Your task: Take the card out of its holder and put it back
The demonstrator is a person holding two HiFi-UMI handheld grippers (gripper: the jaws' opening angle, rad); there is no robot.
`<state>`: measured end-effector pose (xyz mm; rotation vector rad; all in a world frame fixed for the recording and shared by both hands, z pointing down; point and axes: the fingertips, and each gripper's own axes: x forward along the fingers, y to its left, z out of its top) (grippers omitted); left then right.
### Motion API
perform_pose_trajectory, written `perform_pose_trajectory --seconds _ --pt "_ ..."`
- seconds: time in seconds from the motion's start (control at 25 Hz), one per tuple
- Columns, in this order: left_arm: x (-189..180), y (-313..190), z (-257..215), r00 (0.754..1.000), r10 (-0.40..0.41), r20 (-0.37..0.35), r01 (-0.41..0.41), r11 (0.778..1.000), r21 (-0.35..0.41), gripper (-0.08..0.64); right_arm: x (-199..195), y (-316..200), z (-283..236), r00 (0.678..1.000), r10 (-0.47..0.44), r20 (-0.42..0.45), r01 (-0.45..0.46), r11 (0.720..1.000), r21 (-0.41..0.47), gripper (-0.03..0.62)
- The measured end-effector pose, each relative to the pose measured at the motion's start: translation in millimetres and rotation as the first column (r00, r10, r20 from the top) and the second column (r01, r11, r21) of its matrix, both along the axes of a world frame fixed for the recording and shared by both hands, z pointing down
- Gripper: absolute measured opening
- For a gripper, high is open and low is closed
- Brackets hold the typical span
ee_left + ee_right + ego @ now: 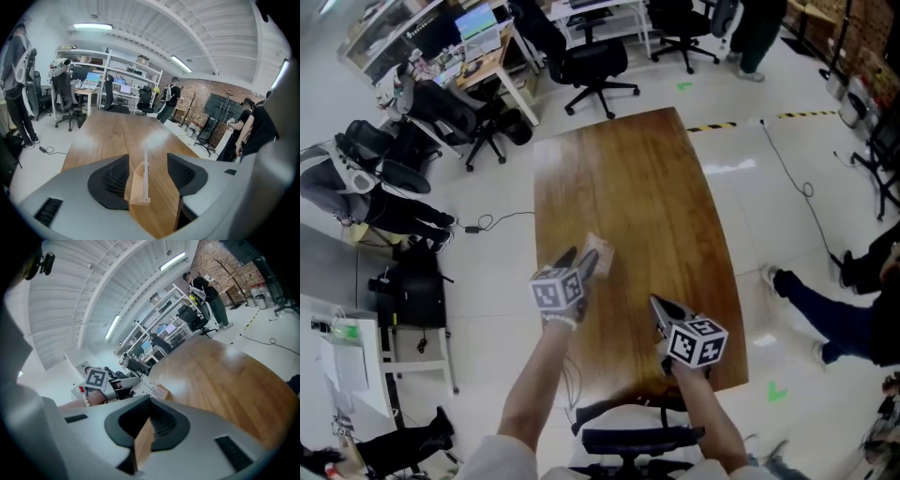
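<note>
On the desk (656, 187), your left gripper (579, 260) stands jaws apart either side of the wooden holder (136, 185), pressing nothing. Your right gripper (149, 420), nearby, is closed and empty. The card (146, 157) stands upright in the slot, so 1 cycle looks finished or unstarted. Next, pinch the card alone and lift straight.
</note>
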<state>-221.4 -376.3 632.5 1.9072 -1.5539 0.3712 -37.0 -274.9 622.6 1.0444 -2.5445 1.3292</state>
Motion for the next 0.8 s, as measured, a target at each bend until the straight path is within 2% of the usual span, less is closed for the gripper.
perform_pose_trajectory --seconds 0.2,0.32,0.36,0.4,0.48,0.52,0.64,0.8 --pt "-21.0 69.1 -54.8 0.988 -0.132 -0.082 0.139 0.986 0.087 0.255 -6.4 1.9 -12.9 0.998 -0.052 0.027 0.051 0.998 0.02 0.011" --pt "-27.9 126.5 -69.0 0.973 -0.173 -0.155 0.194 0.972 0.129 0.251 -15.2 8.9 -17.6 0.995 -0.097 0.016 0.096 0.995 0.039 0.011" --pt "-29.5 145.3 -71.4 0.969 -0.18 -0.17 0.205 0.969 0.141 0.204 -18.1 12.4 -19.1 0.994 -0.112 0.01 0.111 0.993 0.046 0.011" --pt "-30.5 163.7 -72.2 0.966 -0.187 -0.178 0.214 0.966 0.146 0.132 -20.1 16.3 -20.5 0.992 -0.123 0.004 0.123 0.991 0.052 0.011" --pt "-30.3 199.2 -70.2 0.961 -0.205 -0.184 0.231 0.963 0.137 0.107 -21.0 24.6 -23.8 0.991 -0.135 -0.007 0.135 0.989 0.06 0.011" --pt "-29.1 215.3 -68.9 0.959 -0.214 -0.188 0.24 0.962 0.129 0.065 -21.1 29.2 -26.8 0.99 -0.139 -0.013 0.139 0.988 0.063 0.011" --pt "-17.4 253.5 -66.9 0.955 -0.212 -0.205 0.239 0.964 0.118 0.0 -22.9 46.0 -38.1 0.988 -0.15 -0.036 0.152 0.985 0.086 0.011" --pt "10.9 287.7 -71.5 0.966 -0.157 -0.207 0.189 0.971 0.148 0.0 -22.6 81.4 -53.2 0.988 -0.144 -0.048 0.149 0.98 0.135 0.011"
